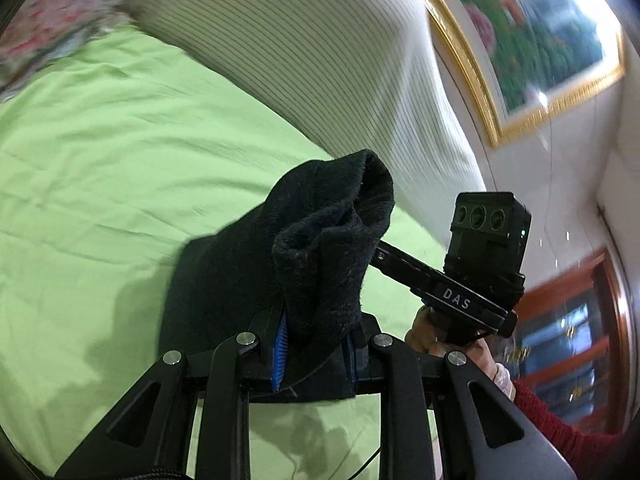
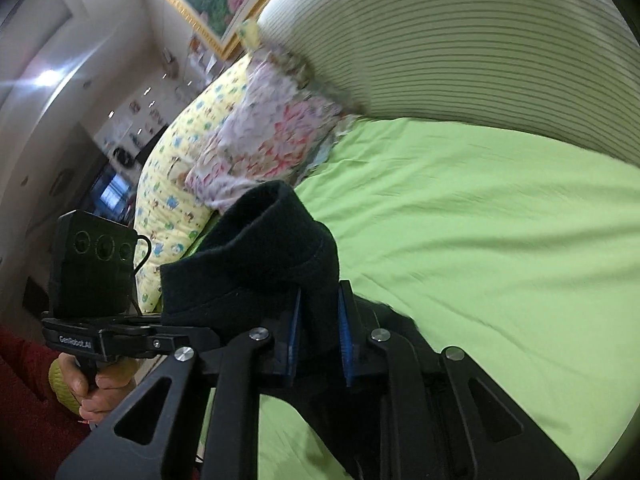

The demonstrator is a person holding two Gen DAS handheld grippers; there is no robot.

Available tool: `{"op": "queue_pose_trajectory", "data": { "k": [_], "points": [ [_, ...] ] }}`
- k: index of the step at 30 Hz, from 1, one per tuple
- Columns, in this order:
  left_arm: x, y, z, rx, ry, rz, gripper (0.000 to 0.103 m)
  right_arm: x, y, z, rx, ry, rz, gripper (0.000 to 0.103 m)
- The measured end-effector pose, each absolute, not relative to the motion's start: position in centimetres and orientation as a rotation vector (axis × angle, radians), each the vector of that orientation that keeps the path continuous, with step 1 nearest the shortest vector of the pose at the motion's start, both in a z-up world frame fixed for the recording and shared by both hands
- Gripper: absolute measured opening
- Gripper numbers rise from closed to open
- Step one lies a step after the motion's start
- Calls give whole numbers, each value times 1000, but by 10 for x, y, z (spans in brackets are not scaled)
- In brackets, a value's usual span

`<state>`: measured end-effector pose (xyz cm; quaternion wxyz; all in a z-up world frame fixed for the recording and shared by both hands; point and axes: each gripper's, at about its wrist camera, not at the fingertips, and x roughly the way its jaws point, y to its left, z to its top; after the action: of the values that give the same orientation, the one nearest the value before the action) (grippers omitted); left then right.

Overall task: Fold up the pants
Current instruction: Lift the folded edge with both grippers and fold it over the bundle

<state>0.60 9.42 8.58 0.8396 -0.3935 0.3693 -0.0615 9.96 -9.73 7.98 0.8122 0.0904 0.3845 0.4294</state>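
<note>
The black pants [image 1: 304, 248] hang bunched above the green bed sheet [image 1: 120, 168]. My left gripper [image 1: 316, 348] is shut on a thick fold of them, blue pads pressed on either side. In the right wrist view my right gripper [image 2: 320, 332] is shut on another bunched edge of the pants [image 2: 280, 248], which curls up over the fingers. The right gripper's body with its camera block [image 1: 488, 232] shows in the left view, just right of the cloth. The left gripper's body [image 2: 96, 264] shows at left in the right view. Both hold the cloth lifted off the bed.
A striped white padded headboard [image 1: 320, 48] runs behind the bed. A floral pillow [image 2: 272, 140] and a yellow patterned pillow [image 2: 180, 168] lie at one end. A gold-framed picture [image 1: 528, 32] hangs on the wall. A wooden window frame [image 1: 592, 320] is at right.
</note>
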Motion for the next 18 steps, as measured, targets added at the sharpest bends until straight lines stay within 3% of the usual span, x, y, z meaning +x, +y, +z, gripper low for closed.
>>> {"op": "queue_pose_trajectory", "data": {
  "k": [4, 7, 15, 18],
  "points": [
    [22, 57, 81, -778, 842, -175, 22, 86, -138, 72, 273, 801, 868, 2],
    [32, 30, 74, -744, 882, -202, 22, 77, -163, 64, 331, 786, 837, 1],
    [47, -13, 54, -673, 961, -232, 22, 62, -201, 39, 434, 846, 712, 1],
    [48, -20, 42, -653, 980, -226, 22, 60, -223, 31, 552, 889, 644, 14]
  ]
}}
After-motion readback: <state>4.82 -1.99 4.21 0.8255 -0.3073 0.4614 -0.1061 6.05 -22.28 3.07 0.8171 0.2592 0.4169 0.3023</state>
